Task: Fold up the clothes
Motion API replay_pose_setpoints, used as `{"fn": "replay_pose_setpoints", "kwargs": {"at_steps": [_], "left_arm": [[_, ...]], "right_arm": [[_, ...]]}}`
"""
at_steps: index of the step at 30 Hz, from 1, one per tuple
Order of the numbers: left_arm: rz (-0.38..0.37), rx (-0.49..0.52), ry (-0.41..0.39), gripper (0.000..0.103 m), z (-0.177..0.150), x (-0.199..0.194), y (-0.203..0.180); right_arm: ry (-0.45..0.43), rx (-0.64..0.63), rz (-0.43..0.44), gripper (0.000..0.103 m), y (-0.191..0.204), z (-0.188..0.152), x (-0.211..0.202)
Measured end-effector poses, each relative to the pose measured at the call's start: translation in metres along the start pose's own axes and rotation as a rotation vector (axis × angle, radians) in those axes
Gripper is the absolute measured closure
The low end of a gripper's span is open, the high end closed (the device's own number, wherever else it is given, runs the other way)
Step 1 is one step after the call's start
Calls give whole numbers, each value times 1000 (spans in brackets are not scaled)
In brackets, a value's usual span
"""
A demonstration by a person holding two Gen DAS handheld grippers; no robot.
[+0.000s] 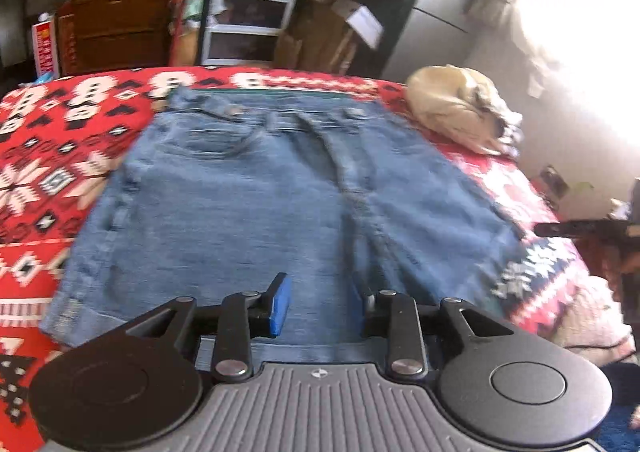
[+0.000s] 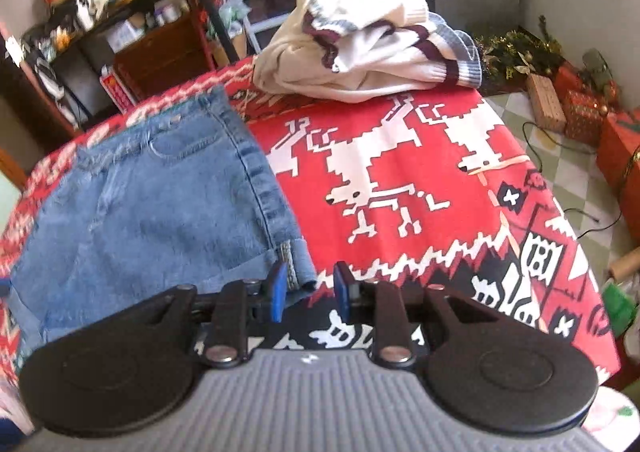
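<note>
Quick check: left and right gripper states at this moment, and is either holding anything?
Left gripper: open, holding nothing, above the blue denim shorts.
Right gripper: open, holding nothing, at the cuffed hem corner of the shorts.

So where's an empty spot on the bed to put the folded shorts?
Free: the reindeer blanket between the denim shorts and the bed's right edge, in front of the cream sweater. Crowded: the shorts' side and the sweater's corner.

Both wrist views low, near, forward (sharing denim shorts (image 1: 280,188)).
</note>
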State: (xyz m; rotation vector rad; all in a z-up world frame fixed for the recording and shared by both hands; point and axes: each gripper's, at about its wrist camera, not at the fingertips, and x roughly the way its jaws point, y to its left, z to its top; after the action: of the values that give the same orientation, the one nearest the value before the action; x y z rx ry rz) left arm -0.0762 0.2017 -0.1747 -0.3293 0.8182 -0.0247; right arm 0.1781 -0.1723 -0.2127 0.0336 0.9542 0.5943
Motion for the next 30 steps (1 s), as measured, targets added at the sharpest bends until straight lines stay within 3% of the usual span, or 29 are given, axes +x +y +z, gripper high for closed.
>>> {"fn": "replay_pose_setpoints", "kwargs": {"at_steps": [3, 7, 13, 14, 15, 22, 27, 30], "left_arm": [[-62, 6, -5, 72, 1, 4, -20], [-143, 92, 4, 72, 8, 18, -54], [-207, 218, 99, 76, 2, 61, -91], [-206, 224, 116, 79, -1, 66, -92], [-199, 229, 132, 81, -3, 71, -92], [-215, 190, 219, 95, -16, 84, -87], [-193, 265, 227, 96, -24, 84, -98], [-200, 246, 234, 96, -23, 83, -93]], "right_arm": [[3, -11, -5, 69, 0, 4, 11], [24, 44, 58, 68, -10, 9, 25], [14, 108, 103, 67, -18, 3, 30], [20, 96, 111, 72, -17, 2, 29], [32, 76, 125, 94, -14, 0, 29], [-58, -96, -14, 96, 8, 13, 8], [19, -153, -52, 95, 14, 11, 22], [22, -153, -69, 92, 10, 7, 25]]}}
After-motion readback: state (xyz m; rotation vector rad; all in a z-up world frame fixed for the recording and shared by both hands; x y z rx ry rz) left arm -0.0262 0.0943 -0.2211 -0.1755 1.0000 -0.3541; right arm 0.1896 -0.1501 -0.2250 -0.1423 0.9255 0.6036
